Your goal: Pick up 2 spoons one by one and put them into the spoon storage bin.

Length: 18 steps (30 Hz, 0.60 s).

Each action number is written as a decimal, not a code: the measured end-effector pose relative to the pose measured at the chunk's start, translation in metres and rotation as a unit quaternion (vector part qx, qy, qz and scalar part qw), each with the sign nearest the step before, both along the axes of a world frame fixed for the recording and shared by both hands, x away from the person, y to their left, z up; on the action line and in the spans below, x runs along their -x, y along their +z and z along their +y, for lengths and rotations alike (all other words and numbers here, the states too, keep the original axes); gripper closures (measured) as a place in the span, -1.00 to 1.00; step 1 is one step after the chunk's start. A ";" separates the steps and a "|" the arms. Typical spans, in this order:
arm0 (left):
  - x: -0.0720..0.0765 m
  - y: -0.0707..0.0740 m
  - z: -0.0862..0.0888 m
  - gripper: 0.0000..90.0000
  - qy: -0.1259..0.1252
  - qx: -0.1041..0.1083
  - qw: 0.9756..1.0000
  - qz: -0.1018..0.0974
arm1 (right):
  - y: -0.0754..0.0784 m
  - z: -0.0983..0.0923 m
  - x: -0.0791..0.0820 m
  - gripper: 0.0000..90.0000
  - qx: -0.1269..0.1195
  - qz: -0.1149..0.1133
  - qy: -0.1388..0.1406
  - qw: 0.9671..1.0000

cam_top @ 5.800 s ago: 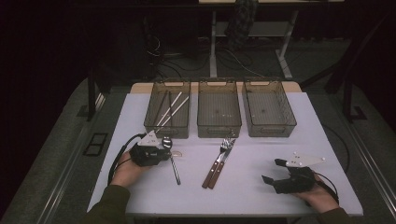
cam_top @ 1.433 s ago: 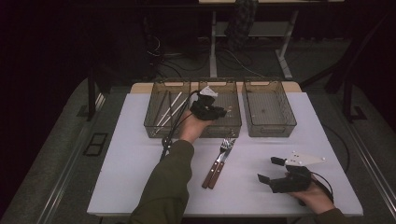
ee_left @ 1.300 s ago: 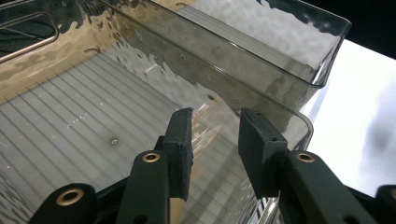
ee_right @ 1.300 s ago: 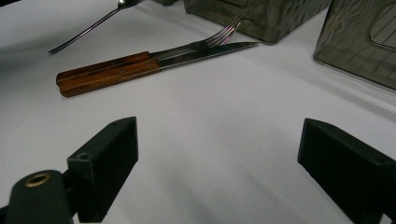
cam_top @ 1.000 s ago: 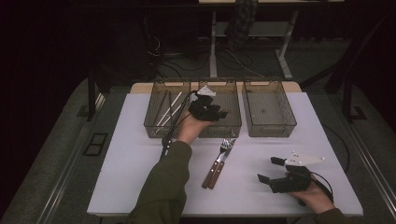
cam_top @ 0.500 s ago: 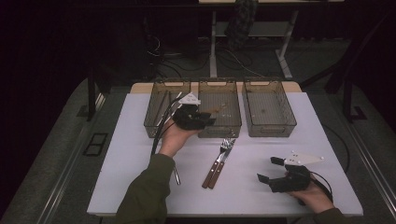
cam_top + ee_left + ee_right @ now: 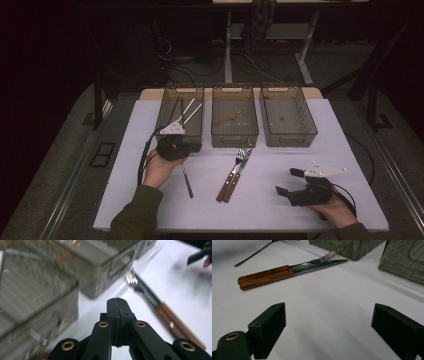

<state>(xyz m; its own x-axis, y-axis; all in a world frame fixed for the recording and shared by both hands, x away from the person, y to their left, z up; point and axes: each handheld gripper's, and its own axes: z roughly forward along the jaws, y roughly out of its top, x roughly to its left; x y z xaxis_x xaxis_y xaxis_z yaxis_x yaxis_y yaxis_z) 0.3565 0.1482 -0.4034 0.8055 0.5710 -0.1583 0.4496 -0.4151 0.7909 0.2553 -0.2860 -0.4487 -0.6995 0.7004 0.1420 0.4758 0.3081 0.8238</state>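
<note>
My left gripper (image 7: pixel 192 146) hangs just in front of the left bin (image 7: pixel 180 131), above the top end of a thin metal utensil (image 7: pixel 186 181) that lies on the white table (image 7: pixel 135 150); its jaws have just been closing and now stand clenched pad to pad with nothing between them, as the left gripper view (image 7: pixel 117 312) shows. I can read no brand, label or writing on anything here. My left hand (image 7: pixel 161 167) grips the body from below, forearm coming up from the table's near edge, the gripper pointing level toward the right. Just to its right a fork and knife (image 7: pixel 234 167) with wooden handles lie side by side, tips near the middle bin (image 7: pixel 234 137); the right bin (image 7: pixel 289 135) stands beside that. My right gripper (image 7: pixel 283 181) rests near the table's front right corner in my right hand (image 7: pixel 336 210), its jaws (image 7: pixel 329 332) spread wide over bare table, released and holding nothing, pointing left toward the cutlery.
</note>
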 end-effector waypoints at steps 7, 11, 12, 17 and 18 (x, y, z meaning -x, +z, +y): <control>0.024 -0.011 0.018 0.98 -0.001 -0.033 0.999 0.008 | 0.001 0.000 0.001 -0.73 -0.001 -0.001 -0.002 1.000; 0.035 -0.017 0.023 0.98 -0.010 -0.041 0.999 0.017 | 0.001 0.000 0.001 -0.73 0.000 -0.002 0.000 1.000; 0.038 -0.018 0.024 0.98 -0.014 -0.046 0.999 0.020 | 0.001 0.000 0.001 -0.73 0.000 -0.002 0.000 1.000; 0.054 -0.025 0.029 0.98 -0.031 -0.048 0.998 0.035 | 0.001 -0.001 0.001 -0.73 0.000 -0.002 -0.002 1.000; 0.057 -0.027 0.029 0.98 -0.033 -0.050 0.997 0.039 | 0.001 -0.001 0.001 -0.73 0.001 -0.002 -0.002 1.000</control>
